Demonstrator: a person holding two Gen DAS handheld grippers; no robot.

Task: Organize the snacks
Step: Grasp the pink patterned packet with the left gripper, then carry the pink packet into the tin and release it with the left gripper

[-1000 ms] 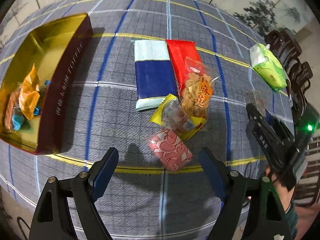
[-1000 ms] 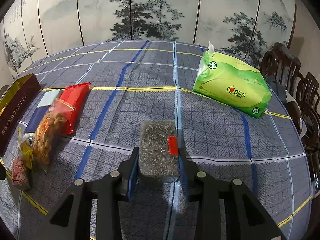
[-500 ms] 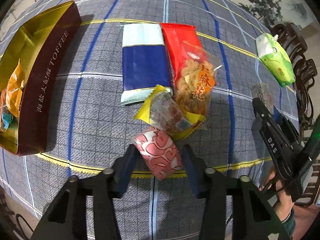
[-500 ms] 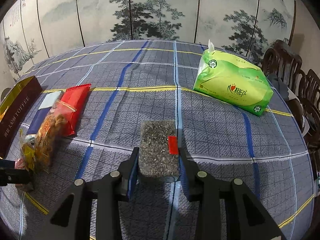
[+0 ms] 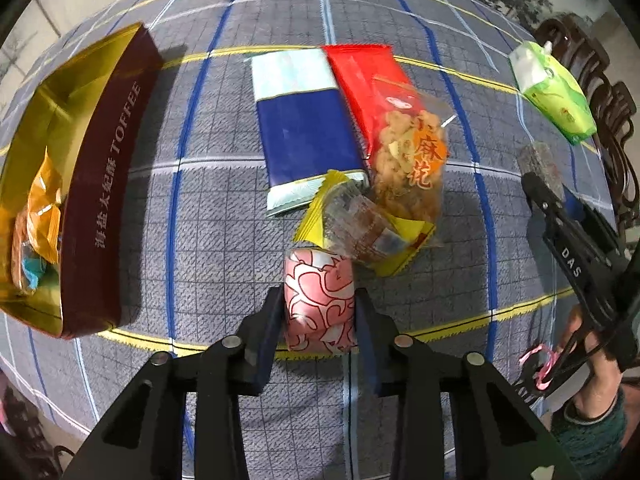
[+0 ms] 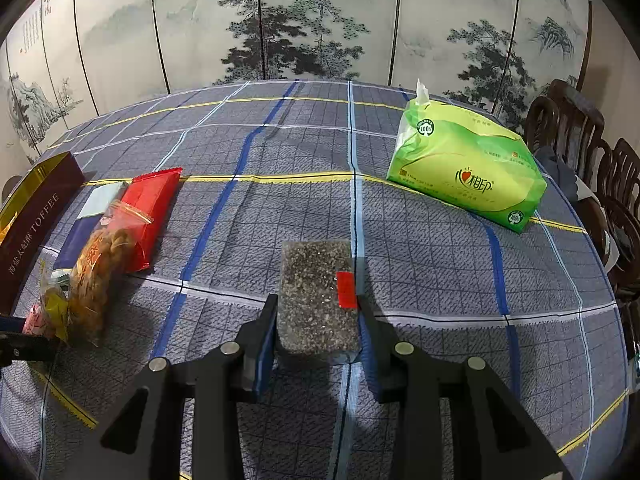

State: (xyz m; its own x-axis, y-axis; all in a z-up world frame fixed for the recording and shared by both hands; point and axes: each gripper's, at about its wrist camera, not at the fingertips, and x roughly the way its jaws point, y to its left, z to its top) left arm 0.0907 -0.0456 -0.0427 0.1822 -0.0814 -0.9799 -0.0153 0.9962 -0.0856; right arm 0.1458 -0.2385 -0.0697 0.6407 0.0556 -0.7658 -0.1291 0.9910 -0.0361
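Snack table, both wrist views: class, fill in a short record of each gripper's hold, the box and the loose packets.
left gripper: jaws have just closed onto the pink patterned packet
right gripper: shut on the grey speckled bar
toffee box: open, wrapped snacks inside
loose packets: blue packet, red packet, twists bag, yellow-edged packet
off to the side: green tissue pack

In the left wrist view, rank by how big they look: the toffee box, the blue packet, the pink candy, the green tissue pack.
1. toffee box
2. blue packet
3. pink candy, inflated by nearness
4. green tissue pack, shrunk by distance
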